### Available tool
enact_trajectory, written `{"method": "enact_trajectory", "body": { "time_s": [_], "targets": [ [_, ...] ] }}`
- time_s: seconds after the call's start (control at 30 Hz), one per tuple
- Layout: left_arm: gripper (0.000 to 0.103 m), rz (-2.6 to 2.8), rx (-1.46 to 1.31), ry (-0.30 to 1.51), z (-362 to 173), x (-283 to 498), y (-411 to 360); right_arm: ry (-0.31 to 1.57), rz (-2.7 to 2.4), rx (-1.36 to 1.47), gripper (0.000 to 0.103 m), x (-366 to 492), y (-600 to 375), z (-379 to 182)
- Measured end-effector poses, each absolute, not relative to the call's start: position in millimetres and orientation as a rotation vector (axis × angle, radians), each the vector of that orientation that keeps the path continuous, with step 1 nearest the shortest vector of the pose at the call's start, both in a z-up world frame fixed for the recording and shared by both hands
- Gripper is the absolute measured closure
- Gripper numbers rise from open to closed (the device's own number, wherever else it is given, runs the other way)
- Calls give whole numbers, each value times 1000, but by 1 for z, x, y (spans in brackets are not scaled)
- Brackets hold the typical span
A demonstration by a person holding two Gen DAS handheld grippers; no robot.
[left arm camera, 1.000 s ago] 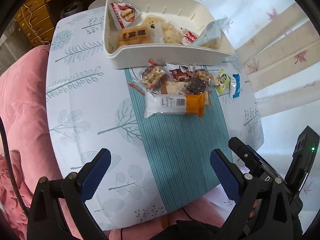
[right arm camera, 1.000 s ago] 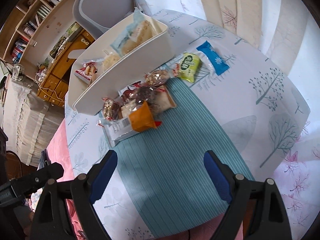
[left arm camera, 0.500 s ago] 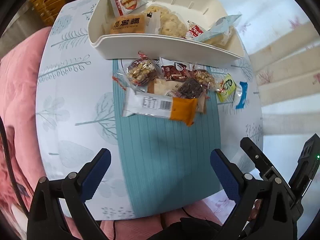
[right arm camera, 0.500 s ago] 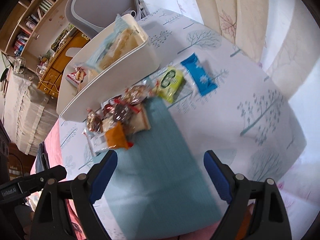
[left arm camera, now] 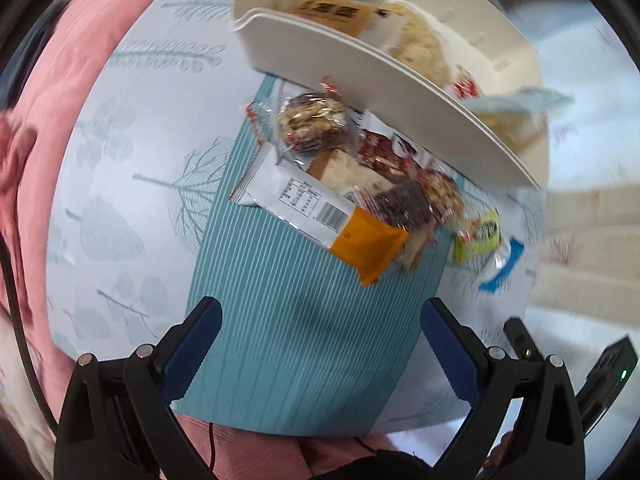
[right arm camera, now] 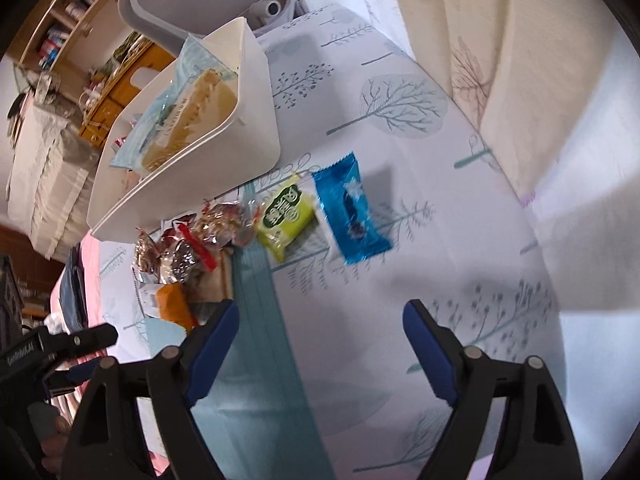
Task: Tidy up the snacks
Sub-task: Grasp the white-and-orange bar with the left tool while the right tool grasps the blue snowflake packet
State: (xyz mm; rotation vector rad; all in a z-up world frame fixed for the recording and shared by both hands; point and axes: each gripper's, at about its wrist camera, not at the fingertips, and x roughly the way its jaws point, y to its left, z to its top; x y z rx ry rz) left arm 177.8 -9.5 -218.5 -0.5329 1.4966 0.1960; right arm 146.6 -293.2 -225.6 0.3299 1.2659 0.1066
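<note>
Right gripper [right arm camera: 320, 344] nearer, jaws narrowing on nothing; blue packet [right arm camera: 352, 210] just ahead, long axis nearly along the approach. Left gripper [left arm camera: 320, 344] spread, empty.

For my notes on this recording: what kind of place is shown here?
Probably a home room, perhaps a study: a cloth-covered table with snacks, wooden bookshelves behind, and a wooden drawer cabinet.

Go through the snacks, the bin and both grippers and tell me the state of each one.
White plastic bin: on the table, partly filled with packets.
Blue candy wrapper: flat on the tablecloth, outside the bin.
Green candy packet: flat, beside the blue one.
White and orange bar wrapper: on the teal mat, in the pile.
Left gripper: open, empty.
Right gripper: closing, nothing between.
</note>
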Motion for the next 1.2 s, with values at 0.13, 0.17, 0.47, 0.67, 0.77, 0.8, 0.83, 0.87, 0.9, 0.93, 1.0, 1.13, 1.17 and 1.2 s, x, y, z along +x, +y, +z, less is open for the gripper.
{"method": "enact_trajectory", "body": {
  "time_s": [0.13,0.17,0.47,0.67,0.77,0.8,0.83,0.87,0.9,0.93,1.0,1.13,1.17,1.2],
  "targets": [
    [4,280,-633,1491,-231,180,-4,1276,152,274,24,160,-299,-231],
    [4,299,-656,1490,-234,180,-2,1282,162,261,27,162,-300,-232],
    [4,425,-797,1488,-256,197,8,1317,265,152,38,186,-297,-247],
    [9,488,-875,1513,-275,211,14,1327,286,107,45,200,-295,-255],
    [13,504,-878,1519,-281,217,16,1332,291,90,49,205,-295,-259],
    [18,511,-883,1520,-284,219,17,1334,292,89,51,206,-295,-260],
    [22,521,-885,1524,-285,221,18,1337,294,87,53,208,-295,-262],
    [25,528,-887,1523,-287,222,20,1339,295,87,55,208,-295,-262],
    [31,531,-888,1523,-288,223,20,1339,296,87,57,208,-295,-263],
    [36,535,-892,1523,-289,225,20,1340,296,86,61,209,-295,-264],
    [42,536,-912,1514,-292,227,23,1343,298,86,67,210,-296,-265],
    [57,538,-937,1514,-299,232,24,1347,304,89,71,212,-297,-266],
    [58,542,-945,1509,-300,231,25,1347,307,89,72,212,-297,-266],
    [61,544,-951,1504,-300,231,26,1346,310,90,73,211,-297,-266]
  ]
}}
